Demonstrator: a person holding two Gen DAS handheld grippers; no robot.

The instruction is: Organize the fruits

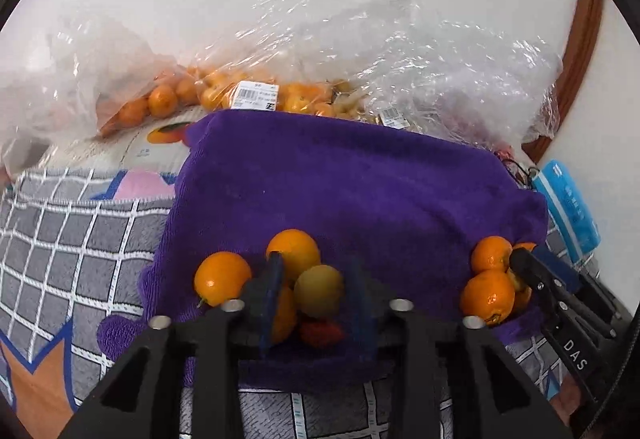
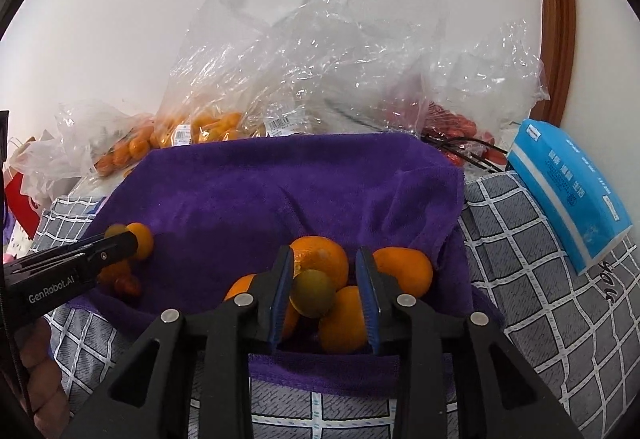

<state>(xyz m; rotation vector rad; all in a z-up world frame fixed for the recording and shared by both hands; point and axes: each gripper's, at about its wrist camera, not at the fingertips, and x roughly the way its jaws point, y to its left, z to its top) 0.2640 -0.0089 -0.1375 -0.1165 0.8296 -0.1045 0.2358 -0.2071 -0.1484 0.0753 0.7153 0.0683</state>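
Fruits [image 1: 296, 251] partly hidden behind both parted tools, left [image 1: 316, 287], right [image 2: 326, 289], nothing gripped.

oranges [image 1: 296, 253], yellow-green fruit [image 1: 319, 291], purple towel [image 1: 360, 183]

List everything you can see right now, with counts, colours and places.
purple towel: one, purple, spread over the checked cloth
oranges: at least seven, orange, in two piles on the towel's near part
yellow-green fruits: two, one between each gripper's fingers
small red fruit: one, red, under the left pile
plastic bags: several, clear, behind the towel, holding oranges and red fruit
tissue pack: one, blue, right of the towel
checked cloth: one, grey with white lines, under everything
left gripper: black, blue pads, open
right gripper: black, blue pads, open
left hand: holding the left gripper
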